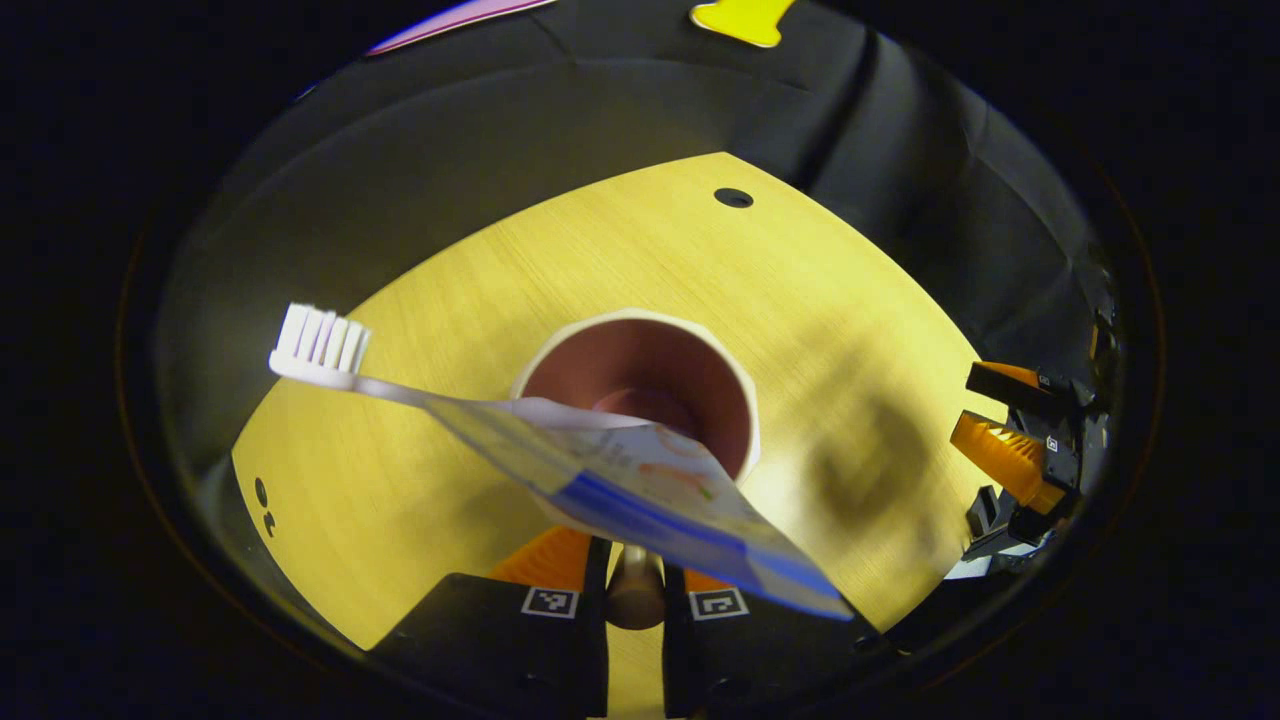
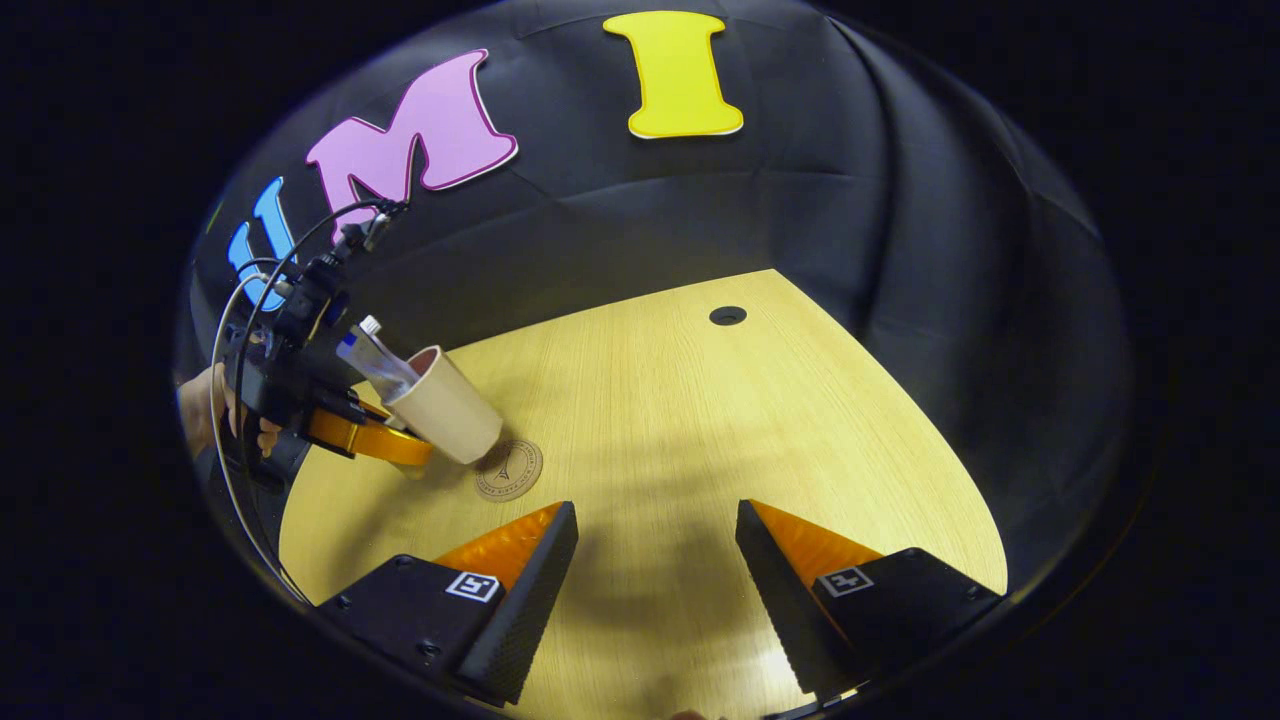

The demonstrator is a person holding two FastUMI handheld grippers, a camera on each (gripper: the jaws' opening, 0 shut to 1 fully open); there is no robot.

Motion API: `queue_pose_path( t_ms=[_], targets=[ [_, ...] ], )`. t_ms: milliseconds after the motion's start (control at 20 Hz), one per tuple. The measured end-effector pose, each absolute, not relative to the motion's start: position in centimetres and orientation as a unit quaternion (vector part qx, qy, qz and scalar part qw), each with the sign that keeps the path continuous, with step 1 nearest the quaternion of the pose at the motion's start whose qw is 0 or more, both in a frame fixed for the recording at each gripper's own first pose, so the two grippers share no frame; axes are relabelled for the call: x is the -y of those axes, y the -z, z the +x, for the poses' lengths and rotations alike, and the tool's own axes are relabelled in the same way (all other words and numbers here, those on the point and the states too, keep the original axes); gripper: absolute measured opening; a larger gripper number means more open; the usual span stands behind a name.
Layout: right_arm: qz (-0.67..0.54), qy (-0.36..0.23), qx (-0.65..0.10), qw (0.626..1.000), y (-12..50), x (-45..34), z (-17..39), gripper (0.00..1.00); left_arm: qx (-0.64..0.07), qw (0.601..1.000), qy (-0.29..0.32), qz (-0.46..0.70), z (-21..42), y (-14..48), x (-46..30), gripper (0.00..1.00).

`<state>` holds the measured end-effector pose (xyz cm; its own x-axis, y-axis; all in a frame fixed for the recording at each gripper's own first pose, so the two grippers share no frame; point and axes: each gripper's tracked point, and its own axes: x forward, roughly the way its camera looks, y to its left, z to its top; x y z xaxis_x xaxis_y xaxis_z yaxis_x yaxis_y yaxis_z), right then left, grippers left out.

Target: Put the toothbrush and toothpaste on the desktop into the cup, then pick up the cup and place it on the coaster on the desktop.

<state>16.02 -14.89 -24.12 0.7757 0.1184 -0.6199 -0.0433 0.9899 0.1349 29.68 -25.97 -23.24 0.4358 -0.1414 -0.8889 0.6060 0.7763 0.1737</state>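
The cup (image 2: 447, 408) is up off the desktop (image 2: 700, 420), tilted, held just above the round coaster (image 2: 509, 469) with its base nearly over the coaster's near-left edge. Looking down the left gripper view, the cup (image 1: 640, 385) shows its dark reddish inside, and both items are in it: the toothbrush (image 1: 330, 350) leans out over the rim with its white bristles away from the coaster side, and the toothpaste (image 1: 640, 480) tube lies across the mouth, its flat crimped end sticking toward the camera. The left gripper (image 1: 634, 600) is clamped on the cup, both fingers pressed against its wall; from the right gripper view that same left gripper (image 2: 370, 440) grips the cup's side opposite the coaster, a hand (image 2: 205, 410) behind it. The right gripper (image 2: 655, 580) hangs over bare desktop, well clear of the coaster, jaws spread wide and holding nothing.
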Motion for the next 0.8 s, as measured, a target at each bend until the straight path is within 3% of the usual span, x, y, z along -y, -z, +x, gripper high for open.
queue_pose_path(
  t_ms=[50, 100, 150, 200, 400, 450, 500, 550, 700, 800],
  targets=[
    [0.057, -0.046, -0.333, 0.94, 24.2, 14.9, 16.0, 0.98, -0.481, 0.81, 0.231, 0.245, 29.5, 23.7, 26.3, 0.31],
    [0.056, -0.047, -0.334, 0.94, 24.1, 14.9, 16.0, 0.98, -0.485, 0.807, 0.229, 0.246, 29.5, 24.2, 26.5, 0.26],
    [0.055, -0.048, -0.334, 0.94, 24.2, 14.8, 16.1, 0.98, -0.487, 0.805, 0.227, 0.251, 29.6, 24.7, 26.4, 0.31],
    [0.054, -0.048, -0.334, 0.94, 24.1, 14.8, 16.2, 0.98, -0.488, 0.803, 0.226, 0.256, 29.5, 25.2, 26.4, 0.26],
    [0.052, -0.05, -0.334, 0.94, 24.2, 14.7, 16.1, 0.98, -0.494, 0.796, 0.216, 0.274, 29.3, 26.7, 26.2, 0.27],
    [0.053, -0.051, -0.334, 0.94, 24.2, 14.5, 16.0, 0.98, -0.494, 0.796, 0.213, 0.278, 29.5, 26.9, 26.2, 0.32],
    [0.052, -0.052, -0.333, 0.94, 24.1, 14.5, 16.0, 0.98, -0.493, 0.797, 0.21, 0.279, 29.5, 27.1, 26.2, 0.27],
    [0.051, -0.054, -0.332, 0.94, 24.2, 14.3, 16.0, 0.98, -0.494, 0.796, 0.212, 0.277, 29.3, 27.2, 26.3, 0.32],
    [0.047, -0.057, -0.333, 0.94, 24.3, 14.2, 15.9, 0.98, -0.486, 0.802, 0.211, 0.276, 29.4, 26.5, 26.2, 0.29],
    [0.048, -0.056, -0.333, 0.94, 24.2, 14.3, 15.8, 0.98, -0.477, 0.808, 0.211, 0.275, 29.5, 25.8, 26.2, 0.37]
  ],
)
